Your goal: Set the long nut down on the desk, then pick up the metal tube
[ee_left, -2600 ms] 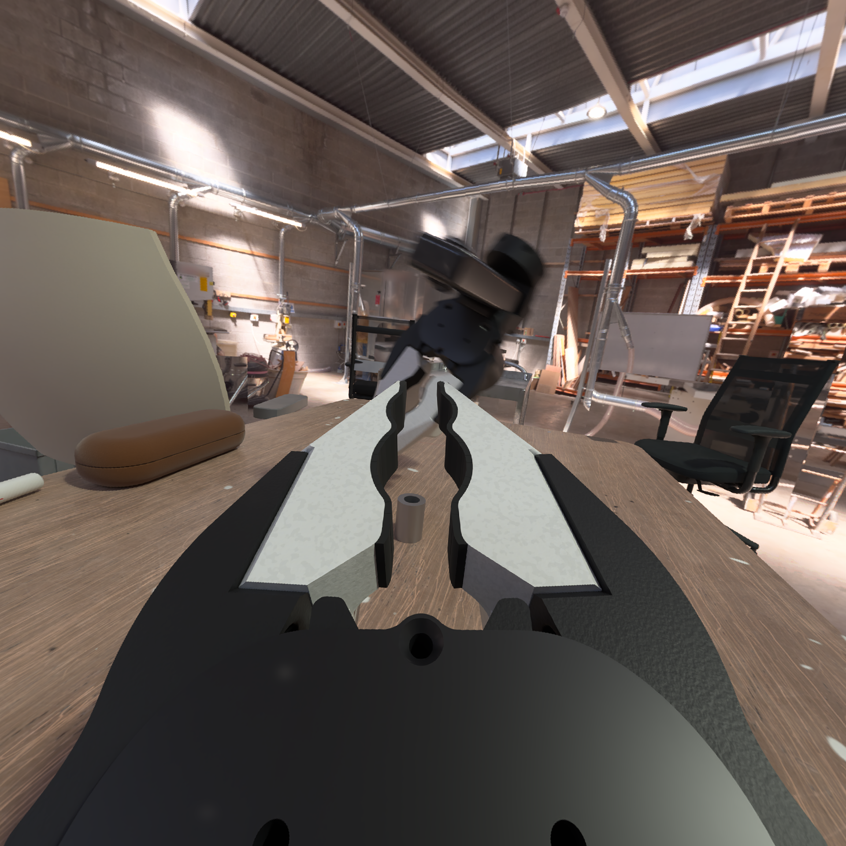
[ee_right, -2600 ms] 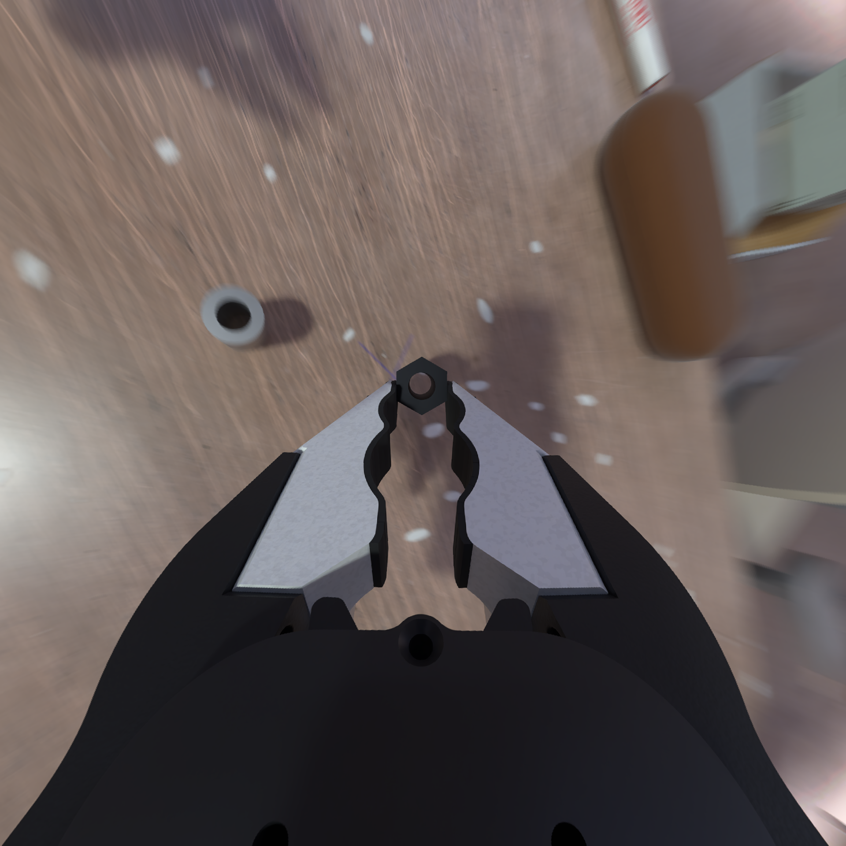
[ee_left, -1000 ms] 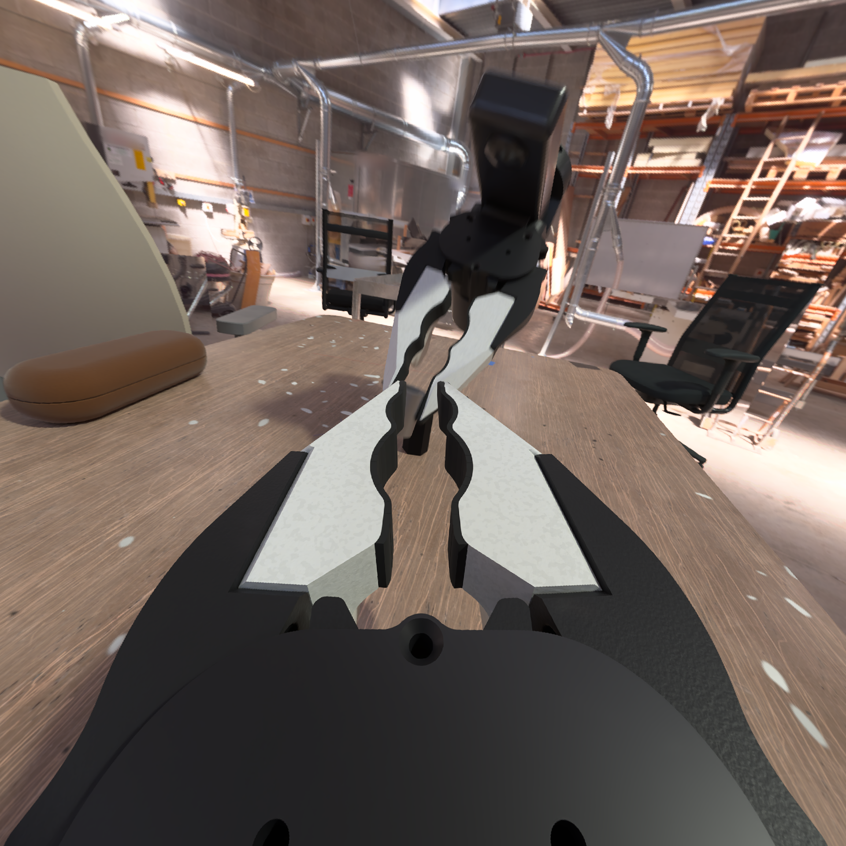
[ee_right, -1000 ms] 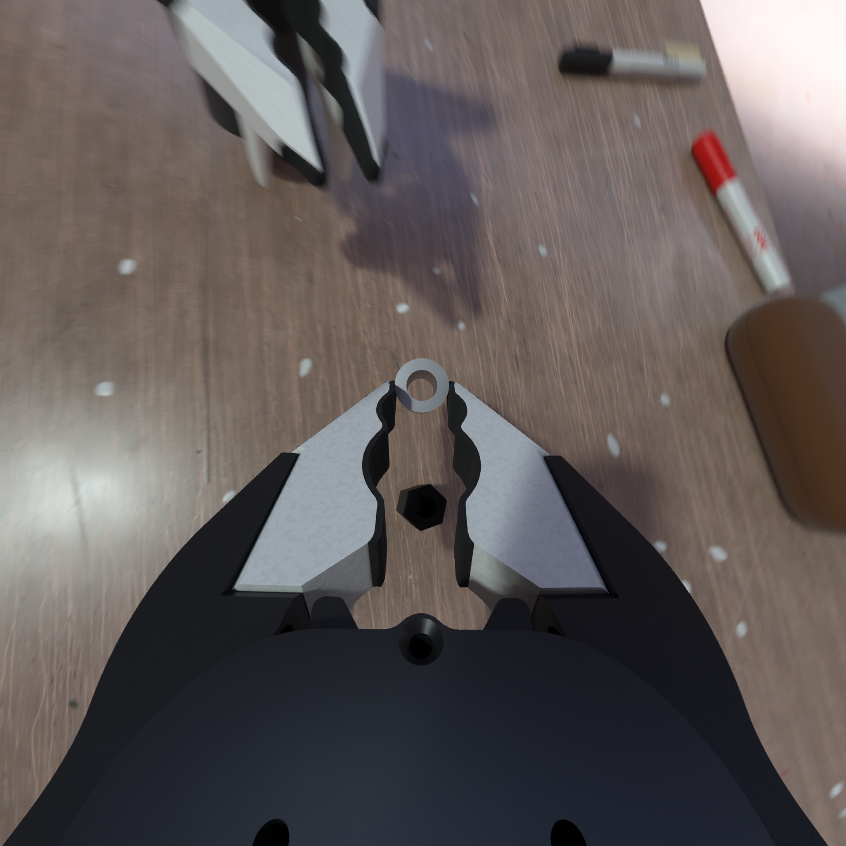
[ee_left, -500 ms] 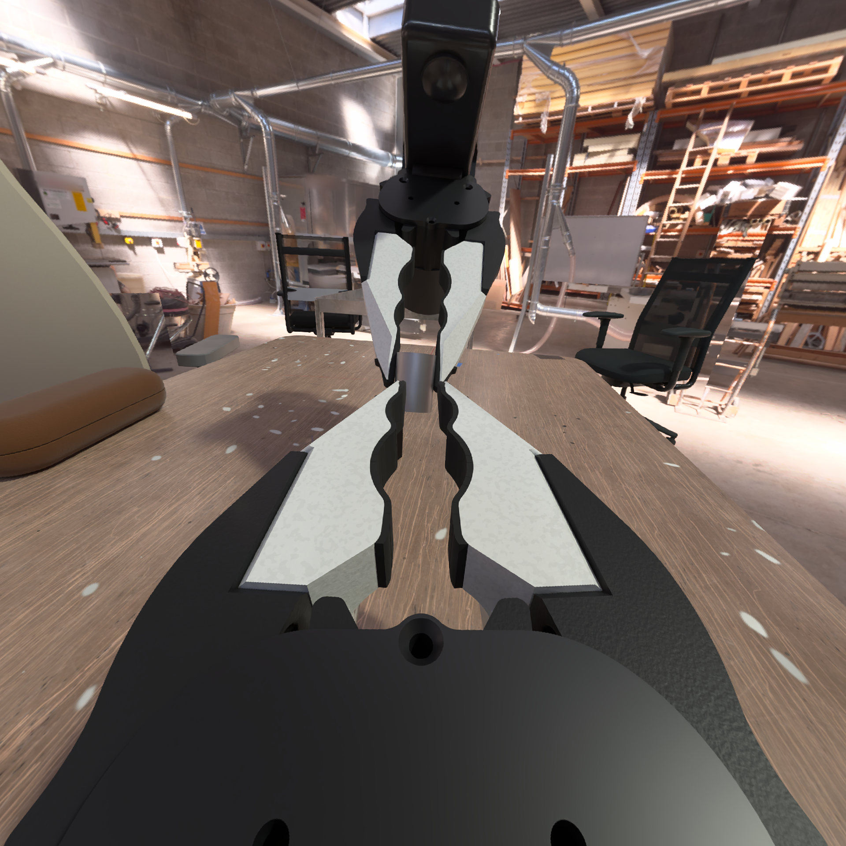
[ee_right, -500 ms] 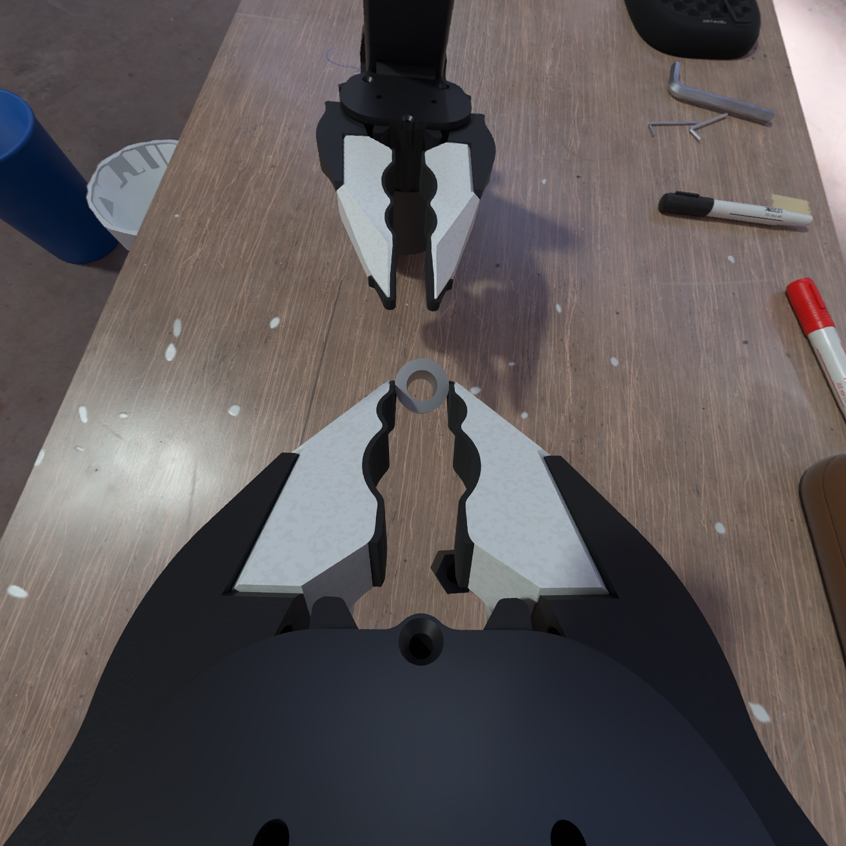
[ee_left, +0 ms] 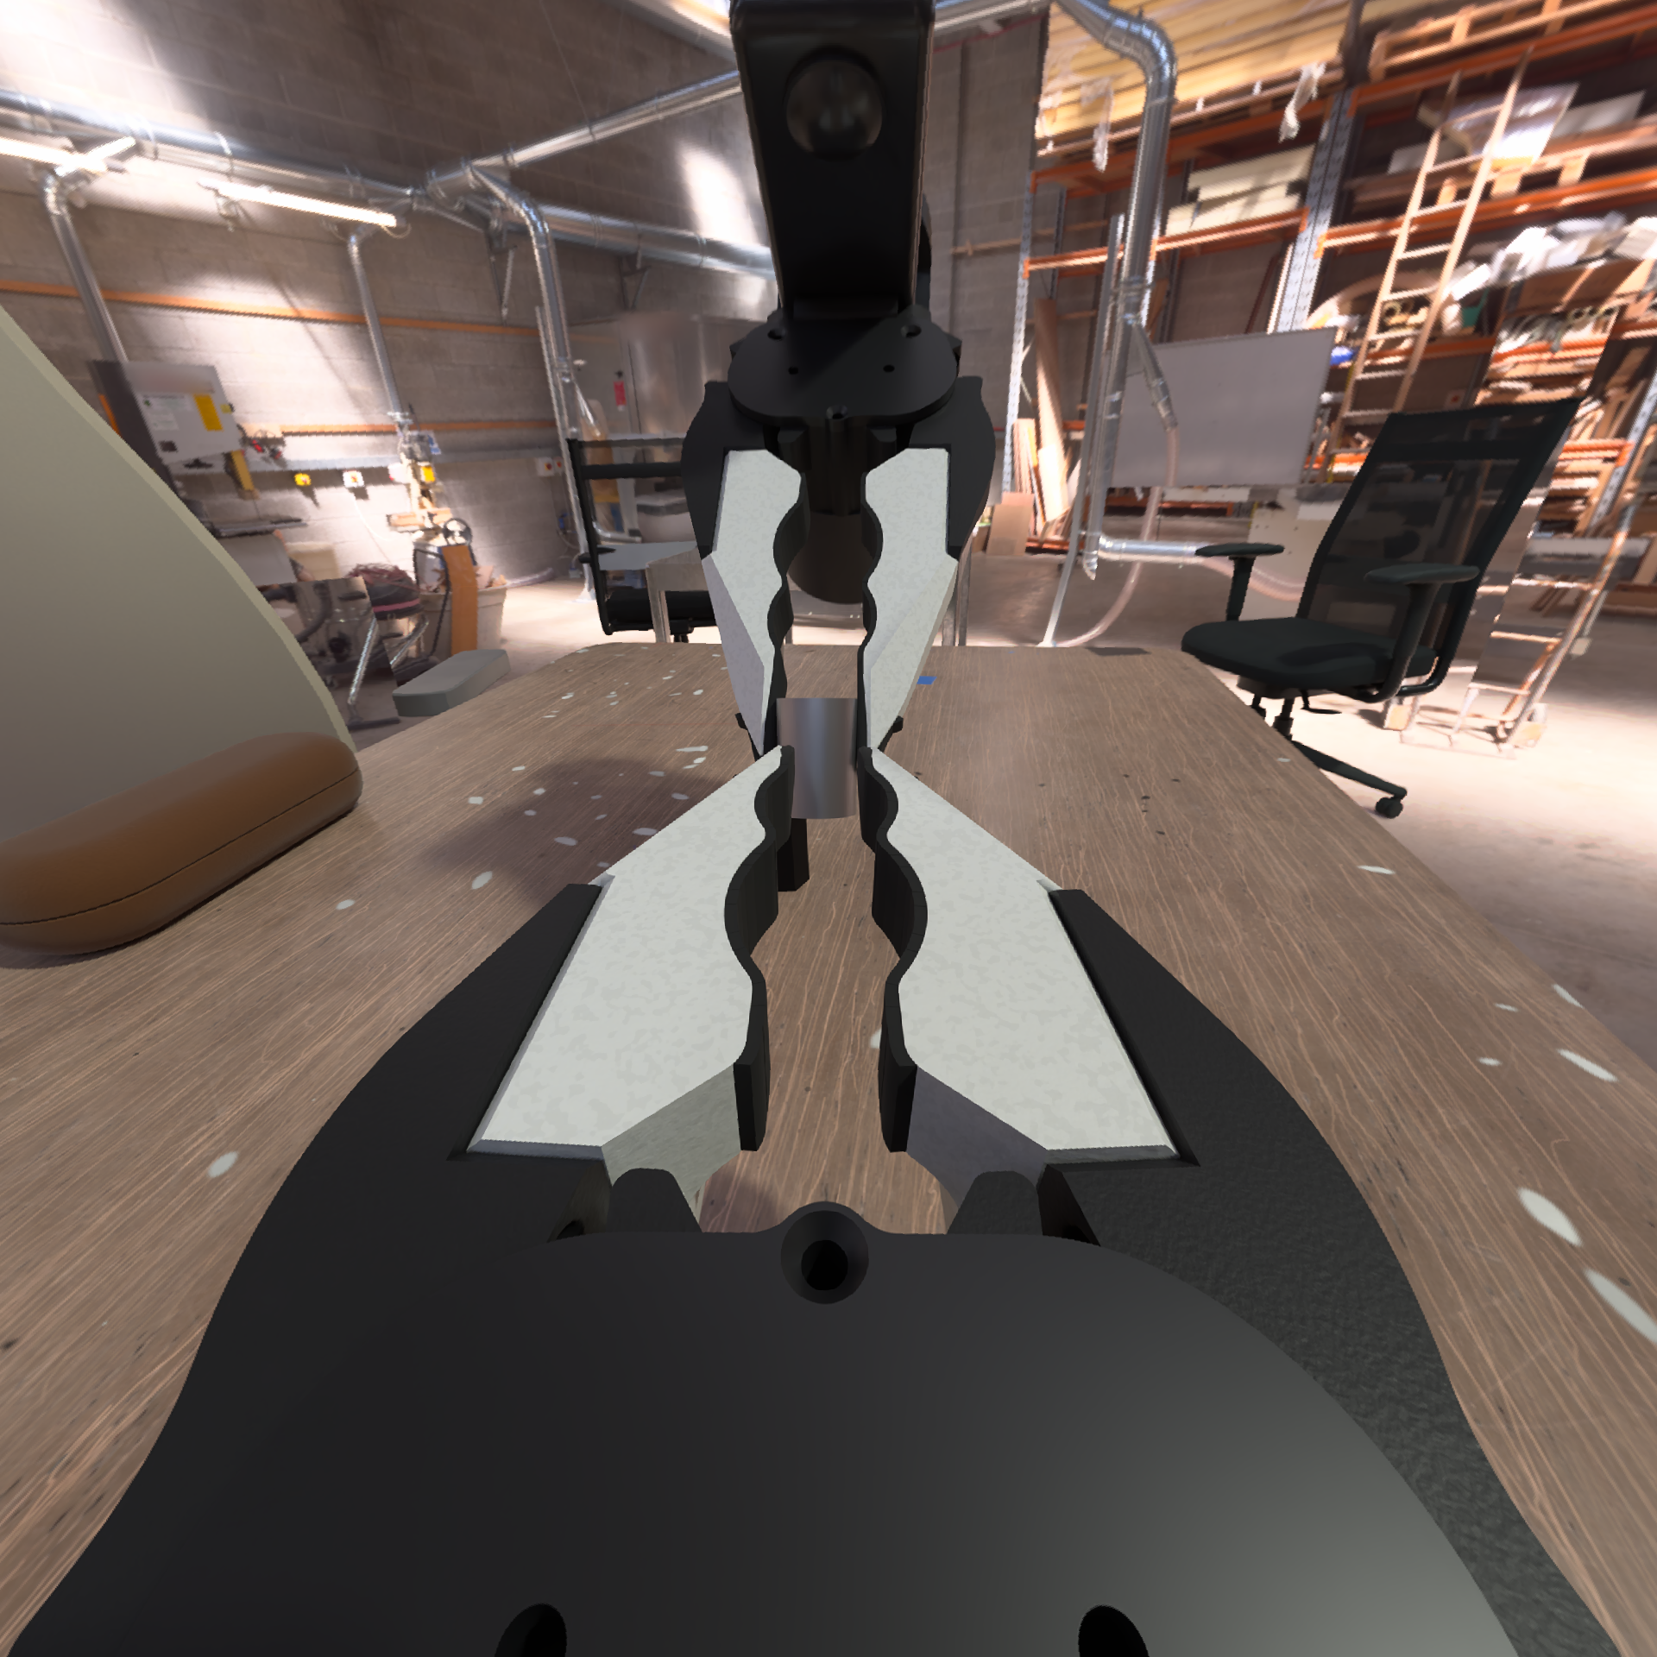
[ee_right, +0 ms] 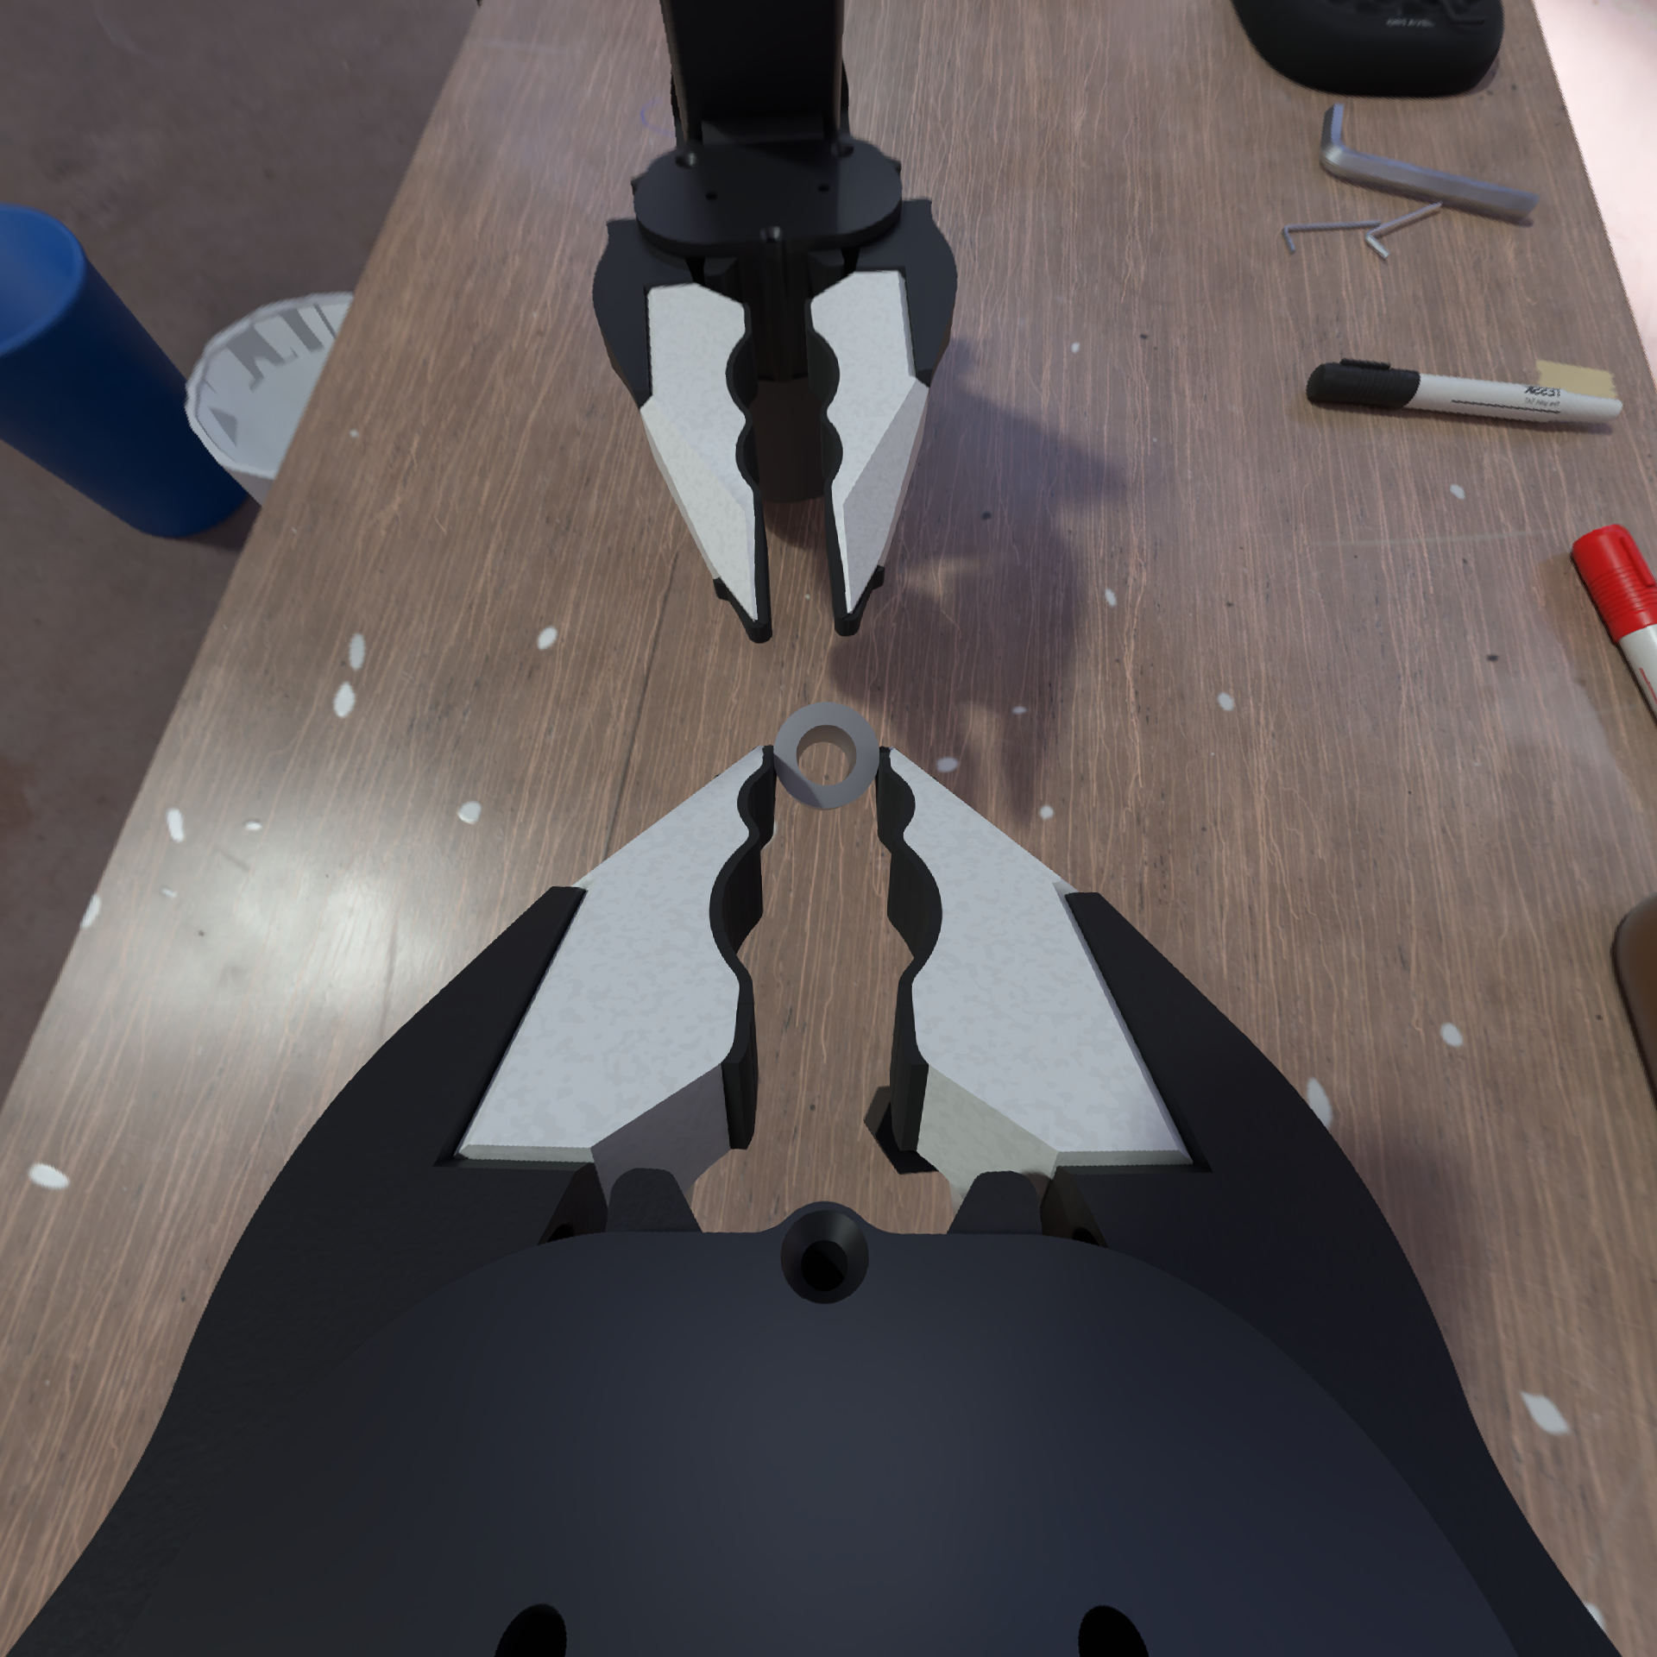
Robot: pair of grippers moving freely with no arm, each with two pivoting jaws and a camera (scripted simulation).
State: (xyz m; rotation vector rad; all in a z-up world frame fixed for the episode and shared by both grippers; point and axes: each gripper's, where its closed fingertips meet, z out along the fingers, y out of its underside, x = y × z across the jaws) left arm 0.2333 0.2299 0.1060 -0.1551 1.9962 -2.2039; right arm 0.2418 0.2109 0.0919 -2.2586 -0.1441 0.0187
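My right gripper [ee_right: 825, 780] is shut on the short grey metal tube [ee_right: 825, 769], gripped at the fingertips and held above the wooden desk [ee_right: 448, 717]. The black long nut [ee_right: 888, 1132] stands on the desk below, mostly hidden behind my right finger. In the left wrist view the tube [ee_left: 816, 762] hangs between the right gripper's fingertips [ee_left: 760, 708], with the nut [ee_left: 793, 861] dark beneath it. My left gripper [ee_left: 820, 767] is open and empty, low over the desk, its tips just short of the tube. It faces me in the right wrist view [ee_right: 798, 628].
A brown case [ee_left: 170, 834] lies at the desk's left side. A black marker [ee_right: 1461, 408], a red marker [ee_right: 1618, 610] and hex keys [ee_right: 1426, 184] lie to the right. A blue cup [ee_right: 81, 386] and a white bin [ee_right: 269, 386] stand beyond the desk's left edge.
My right gripper let go of the nut, which now stands on the desk, then shut on the tube and raised it. My left gripper turned to face the right one.
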